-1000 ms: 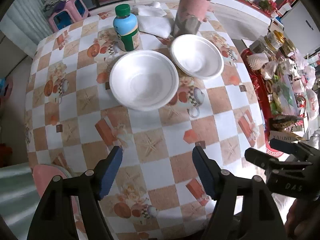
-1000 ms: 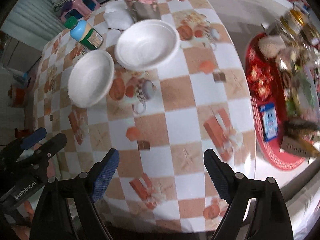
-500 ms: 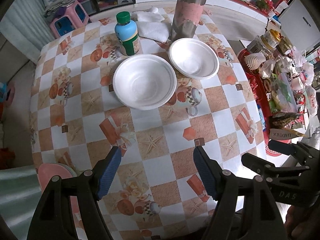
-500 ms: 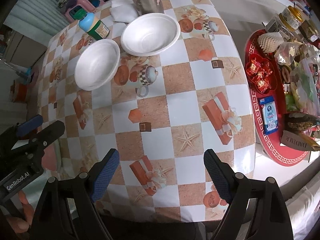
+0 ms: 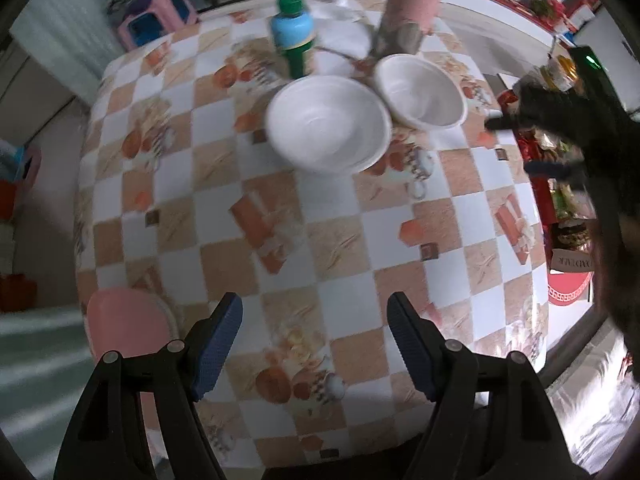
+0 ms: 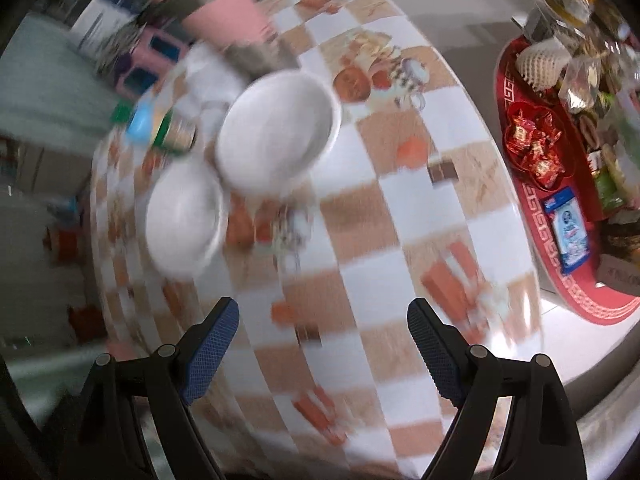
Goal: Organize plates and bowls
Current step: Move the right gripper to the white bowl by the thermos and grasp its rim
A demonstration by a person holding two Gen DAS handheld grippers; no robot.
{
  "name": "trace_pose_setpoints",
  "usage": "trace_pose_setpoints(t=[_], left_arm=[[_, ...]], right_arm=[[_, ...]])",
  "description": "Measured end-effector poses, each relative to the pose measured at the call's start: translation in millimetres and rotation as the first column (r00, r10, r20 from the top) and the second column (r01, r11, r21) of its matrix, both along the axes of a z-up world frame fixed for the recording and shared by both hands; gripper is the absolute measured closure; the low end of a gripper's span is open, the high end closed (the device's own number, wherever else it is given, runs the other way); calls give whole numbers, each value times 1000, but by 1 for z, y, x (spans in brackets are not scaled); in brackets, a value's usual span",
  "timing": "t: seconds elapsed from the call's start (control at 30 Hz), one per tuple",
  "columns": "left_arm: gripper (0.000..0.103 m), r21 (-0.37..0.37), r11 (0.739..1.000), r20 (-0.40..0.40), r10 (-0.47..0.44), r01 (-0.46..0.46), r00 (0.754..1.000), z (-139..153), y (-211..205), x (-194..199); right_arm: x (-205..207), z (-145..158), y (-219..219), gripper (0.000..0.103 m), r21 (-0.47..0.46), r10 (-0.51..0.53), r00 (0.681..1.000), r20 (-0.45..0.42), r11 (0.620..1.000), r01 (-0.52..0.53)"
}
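Two white bowls sit side by side at the far part of the checkered table. In the left wrist view the larger bowl [image 5: 328,123] is left of the smaller bowl [image 5: 422,90]. In the blurred right wrist view they show as the left bowl [image 6: 182,220] and the right bowl [image 6: 278,134]. My left gripper [image 5: 314,346] is open and empty above the near table edge. My right gripper [image 6: 322,346] is open and empty; it also shows in the left wrist view [image 5: 532,144], raised to the right of the bowls.
A blue-and-green bottle [image 5: 294,42], a white cloth [image 5: 344,36] and a tall pink-and-steel flask [image 5: 408,8] stand behind the bowls. A red tray of snacks [image 6: 560,184] lies right of the table. A pink stool [image 5: 128,320] stands at the near left.
Both grippers have moved forward toward the bowls. The right gripper has risen and advanced furthest, now beside the smaller bowl in the left wrist view. The bowls have not moved.
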State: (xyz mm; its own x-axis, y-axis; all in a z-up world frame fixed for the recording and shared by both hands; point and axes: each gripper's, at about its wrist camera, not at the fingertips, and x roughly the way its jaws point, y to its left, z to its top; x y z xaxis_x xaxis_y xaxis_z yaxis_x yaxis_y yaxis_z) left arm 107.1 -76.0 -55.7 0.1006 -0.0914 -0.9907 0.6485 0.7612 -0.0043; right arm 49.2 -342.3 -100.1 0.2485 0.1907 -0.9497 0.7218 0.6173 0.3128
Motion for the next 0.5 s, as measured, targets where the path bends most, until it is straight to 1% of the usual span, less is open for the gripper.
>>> trace_pose_setpoints(t=[0.1, 0.2, 0.3, 0.37, 0.5], left_arm=[[25, 23, 998, -4, 55, -54, 999, -3, 17, 2], [25, 43, 995, -8, 90, -90, 996, -5, 28, 1], [25, 65, 992, -4, 106, -105, 994, -7, 38, -4], [25, 81, 990, -6, 120, -119, 993, -8, 45, -8], [24, 109, 982, -15, 158, -156, 987, -10, 60, -13]], right_arm=[[23, -15, -23, 16, 26, -61, 998, -3, 998, 61], [40, -33, -40, 16, 63, -120, 993, -14, 991, 120], [44, -51, -53, 16, 105, -210, 977, -40, 971, 213], [44, -68, -58, 16, 135, -259, 963, -75, 954, 267], [48, -95, -61, 16, 190, -285, 952, -114, 934, 303]])
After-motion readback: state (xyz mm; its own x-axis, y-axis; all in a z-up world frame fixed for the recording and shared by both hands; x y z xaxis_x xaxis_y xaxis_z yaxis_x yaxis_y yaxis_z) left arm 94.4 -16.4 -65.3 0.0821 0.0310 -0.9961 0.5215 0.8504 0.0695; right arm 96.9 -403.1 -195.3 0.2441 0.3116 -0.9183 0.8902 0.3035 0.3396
